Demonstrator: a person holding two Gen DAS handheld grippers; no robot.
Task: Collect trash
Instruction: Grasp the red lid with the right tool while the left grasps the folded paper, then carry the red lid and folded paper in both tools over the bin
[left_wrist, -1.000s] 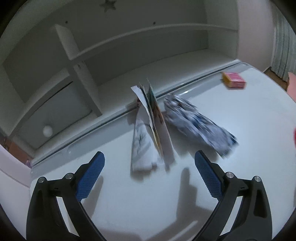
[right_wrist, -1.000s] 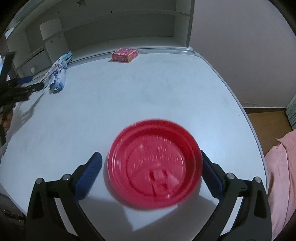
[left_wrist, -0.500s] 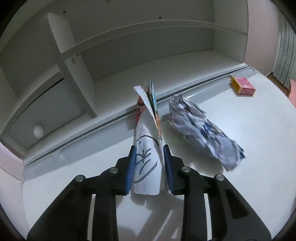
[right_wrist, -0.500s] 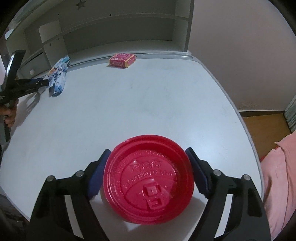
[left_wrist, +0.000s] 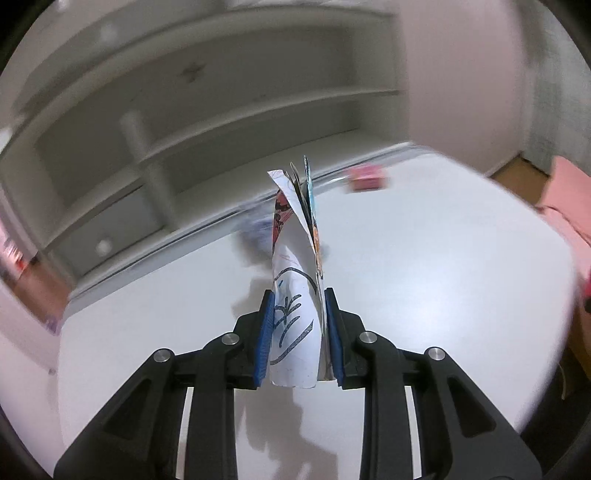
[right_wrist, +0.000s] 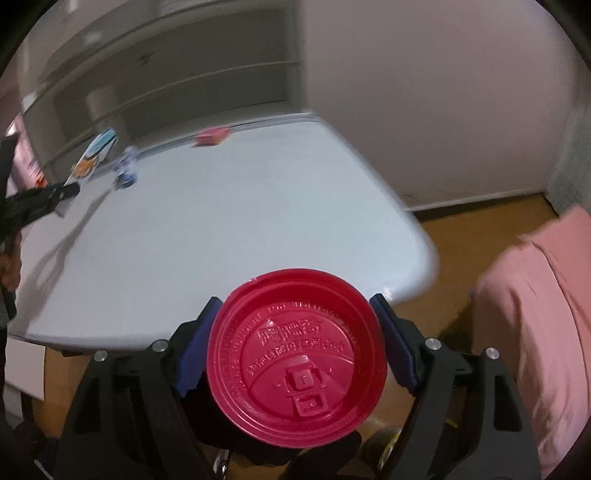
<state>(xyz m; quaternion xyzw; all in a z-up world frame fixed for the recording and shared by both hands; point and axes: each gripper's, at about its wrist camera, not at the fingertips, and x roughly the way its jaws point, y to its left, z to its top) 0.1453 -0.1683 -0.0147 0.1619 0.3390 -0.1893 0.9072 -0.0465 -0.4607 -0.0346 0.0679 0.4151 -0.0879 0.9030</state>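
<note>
My left gripper (left_wrist: 297, 332) is shut on a folded printed paper (left_wrist: 295, 280) and holds it upright above the white table (left_wrist: 424, 277). It also shows in the right wrist view (right_wrist: 92, 158), at far left. My right gripper (right_wrist: 295, 347) is shut on a red cup lid (right_wrist: 297, 358), lifted off the table (right_wrist: 221, 206) and held past its near edge. A crumpled blue-white wrapper (right_wrist: 125, 170) lies on the table near the back; in the left wrist view it is a blur behind the paper.
A small pink box (left_wrist: 367, 181) lies at the table's back edge, also in the right wrist view (right_wrist: 211, 137). White shelves (left_wrist: 184, 129) stand behind the table. A pink cloth (right_wrist: 535, 314) and wooden floor (right_wrist: 476, 218) lie to the right.
My left gripper closed on the folded paper and lifted it. My right gripper closed on the red lid and drew it back off the table past the near edge.
</note>
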